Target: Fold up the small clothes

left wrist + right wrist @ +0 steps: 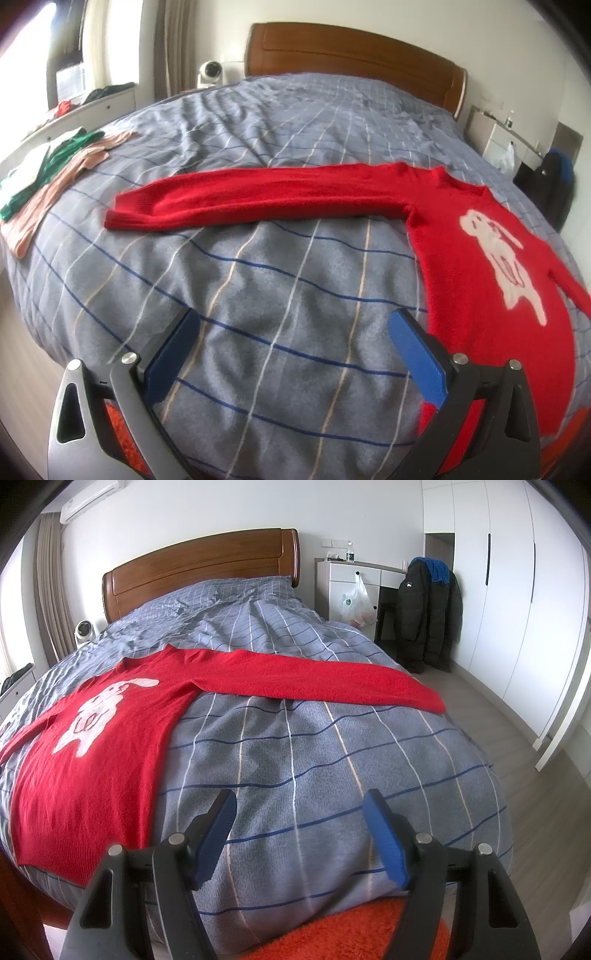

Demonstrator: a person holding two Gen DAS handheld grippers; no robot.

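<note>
The red sweater [476, 258] lies flat on the bed [277, 280], front up, neck toward the headboard [199, 565], hem toward me. Its sleeves stretch out sideways across the bed. My left gripper [293, 328] hangs spread wide over the blanket just beside the hem, holding nothing. My right gripper [299, 808] is equally spread, empty, and clear of the sweater.

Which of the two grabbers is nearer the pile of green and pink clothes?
Left. The left gripper hovers open over the bedspread, with the pile of green and pink clothes ahead to its left. The right gripper, also open, doesn't see the pile.
</note>
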